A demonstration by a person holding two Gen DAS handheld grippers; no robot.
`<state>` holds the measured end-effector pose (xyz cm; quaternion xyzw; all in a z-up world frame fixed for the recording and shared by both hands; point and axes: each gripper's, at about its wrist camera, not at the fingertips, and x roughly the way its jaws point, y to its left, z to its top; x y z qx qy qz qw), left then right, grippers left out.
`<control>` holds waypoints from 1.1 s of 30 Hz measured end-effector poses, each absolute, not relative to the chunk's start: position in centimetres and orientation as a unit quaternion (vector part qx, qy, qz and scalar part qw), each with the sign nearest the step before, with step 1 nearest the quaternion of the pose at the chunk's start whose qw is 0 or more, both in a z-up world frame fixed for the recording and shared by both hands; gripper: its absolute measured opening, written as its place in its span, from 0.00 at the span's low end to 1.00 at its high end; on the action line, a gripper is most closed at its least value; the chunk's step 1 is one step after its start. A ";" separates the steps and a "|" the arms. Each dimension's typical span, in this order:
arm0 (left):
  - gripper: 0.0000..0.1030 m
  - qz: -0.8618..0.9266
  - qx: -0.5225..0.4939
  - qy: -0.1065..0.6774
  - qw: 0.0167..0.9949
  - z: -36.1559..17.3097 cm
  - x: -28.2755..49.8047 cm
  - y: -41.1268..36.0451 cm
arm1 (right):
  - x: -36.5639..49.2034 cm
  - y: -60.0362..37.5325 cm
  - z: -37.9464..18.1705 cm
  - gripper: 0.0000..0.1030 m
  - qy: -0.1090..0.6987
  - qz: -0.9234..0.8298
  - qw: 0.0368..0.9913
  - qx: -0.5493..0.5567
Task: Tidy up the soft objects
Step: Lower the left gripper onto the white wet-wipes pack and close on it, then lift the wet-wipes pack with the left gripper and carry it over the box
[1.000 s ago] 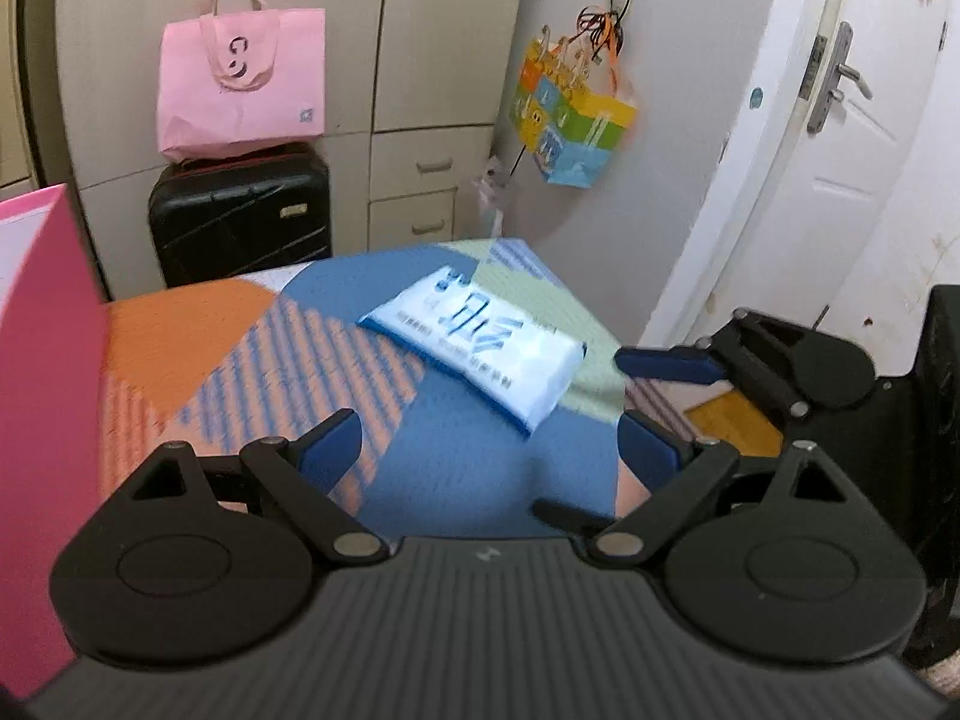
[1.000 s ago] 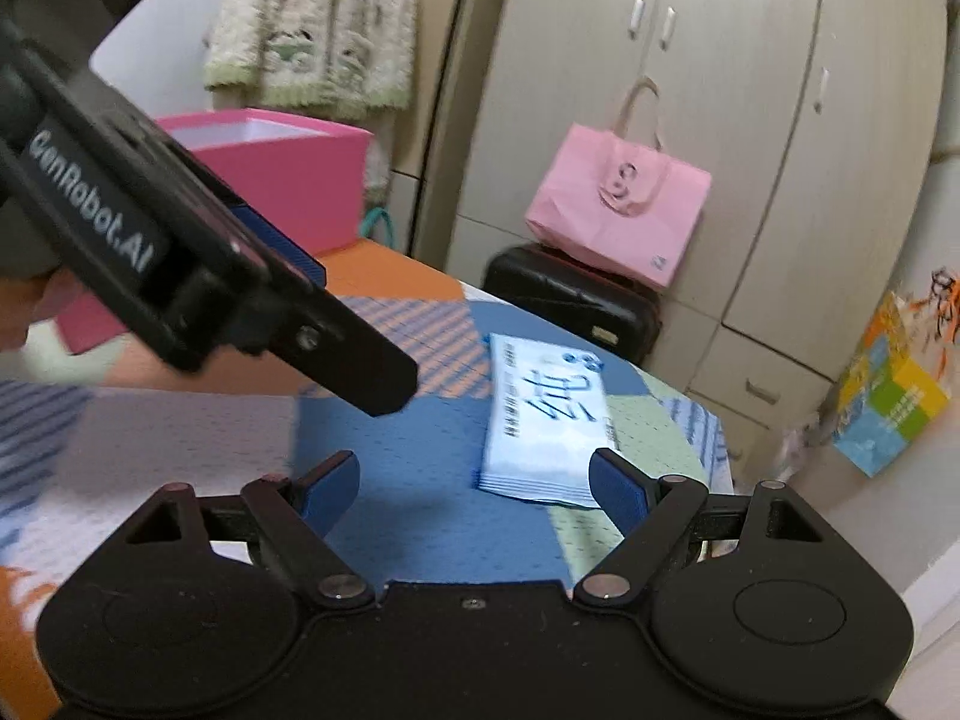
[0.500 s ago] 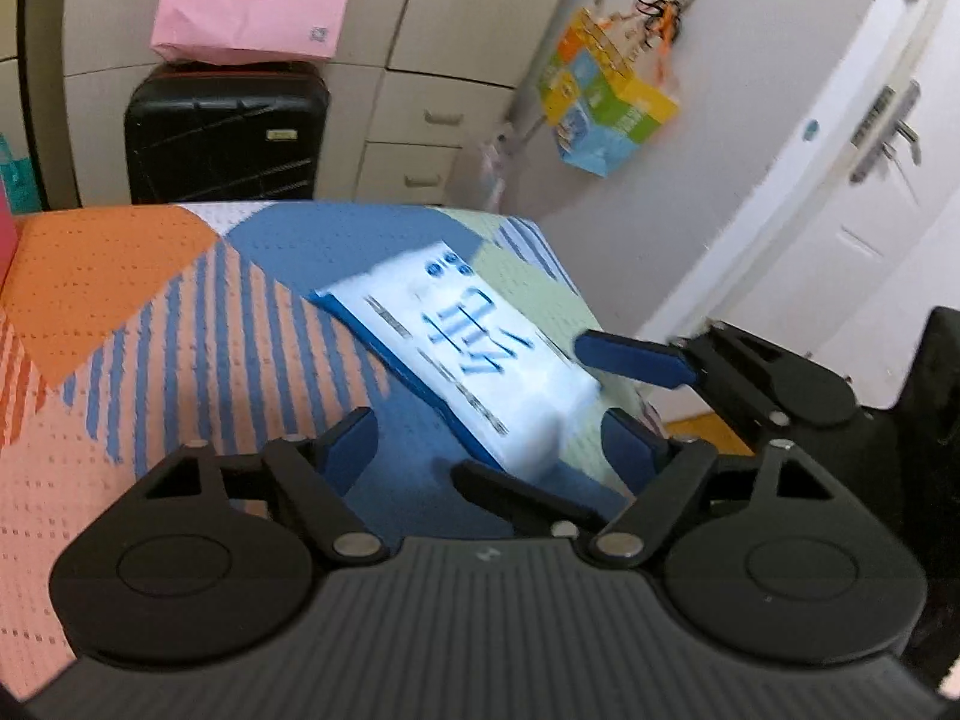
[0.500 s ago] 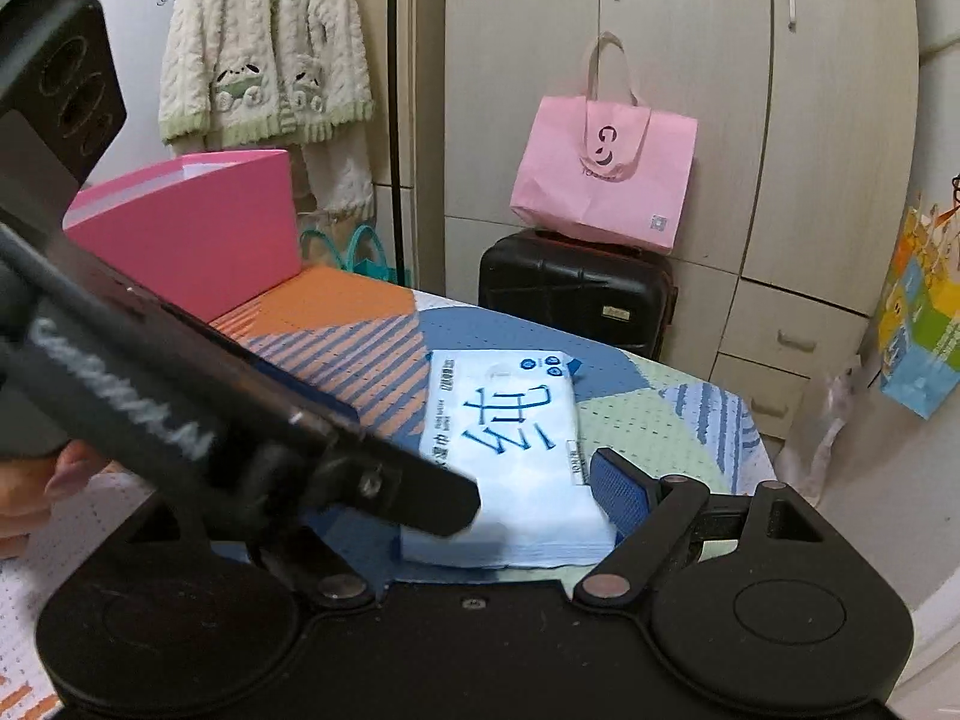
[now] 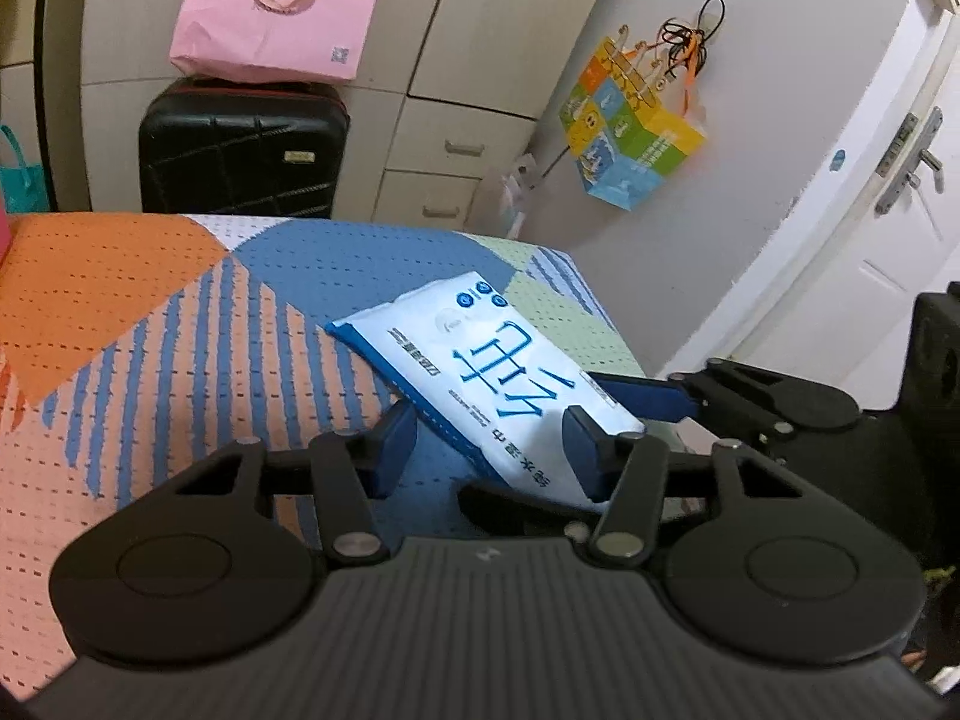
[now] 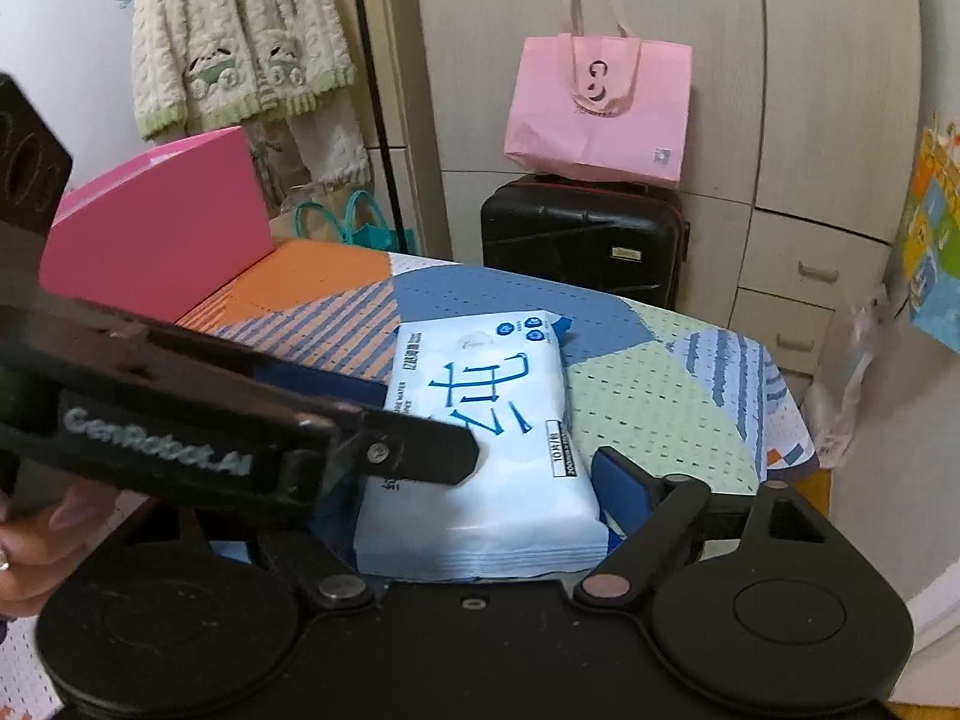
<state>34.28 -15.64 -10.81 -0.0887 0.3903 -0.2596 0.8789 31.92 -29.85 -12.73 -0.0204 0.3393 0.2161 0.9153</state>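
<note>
- Worktop (image 5: 150, 324): patterned cloth, wipes pack (image 5: 480, 384) lying near its corner
- Left gripper (image 5: 486, 444): fingers closing, straddling pack's near end, contact unclear
- Right gripper (image 6: 480, 510): fingers closing, pack between, contact unclear

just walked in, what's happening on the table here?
A person is working a handheld gripper in each hand on a white-and-blue wipes pack lying on the patterned tablecloth. The left gripper and right gripper both straddle its near end; both have just been closing, neither clearly clamped yet. A pink box stands behind.
</note>
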 end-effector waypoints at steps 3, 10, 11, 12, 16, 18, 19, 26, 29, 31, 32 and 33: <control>0.51 -0.273 -0.100 0.402 0.868 -10.9 34.5 -15.7 | 31.8 -29.6 -12.5 0.71 0.345 0.211 0.914 -0.022; 0.51 -0.290 -0.111 0.409 0.858 -10.9 34.4 -16.1 | 30.7 -28.9 -12.6 0.66 0.340 0.185 0.922 -0.009; 0.51 -0.289 -0.099 0.404 0.862 -10.8 34.1 -16.4 | 30.5 -28.9 -12.6 0.66 0.338 0.183 0.923 -0.007; 0.51 -0.287 -0.085 0.398 0.867 -10.7 33.7 -16.9 | 30.3 -28.8 -12.6 0.66 0.336 0.181 0.924 -0.004; 0.52 -0.282 -0.062 0.397 0.871 -10.2 32.7 -17.4 | 29.3 -28.6 -12.5 0.66 0.335 0.171 0.927 0.002; 0.52 -0.291 -0.063 0.399 0.867 -10.1 32.2 -17.1 | 28.6 -28.6 -12.4 0.66 0.335 0.163 0.928 0.009; 0.52 -0.296 -0.063 0.399 0.866 -10.0 32.0 -17.0 | 28.3 -28.6 -12.4 0.66 0.335 0.161 0.928 0.013; 0.52 -0.291 -0.040 0.403 0.867 -9.5 29.9 -16.8 | 26.5 -28.3 -12.4 0.66 0.328 0.177 0.928 0.021; 0.52 -0.291 -0.035 0.409 0.864 -9.2 29.1 -16.5 | 25.6 -28.2 -12.3 0.67 0.335 0.184 0.923 0.040; 0.52 -0.292 -0.030 0.411 0.863 -9.0 28.5 -16.4 | 24.9 -27.8 -12.2 0.68 0.334 0.184 0.923 0.042; 0.52 -0.292 -0.028 0.411 0.863 -8.9 28.2 -16.4 | 24.4 -27.5 -12.2 0.68 0.332 0.183 0.924 0.039; 0.52 -0.292 -0.026 0.412 0.863 -8.9 27.8 -16.3 | 24.0 -27.2 -12.1 0.68 0.330 0.181 0.926 0.036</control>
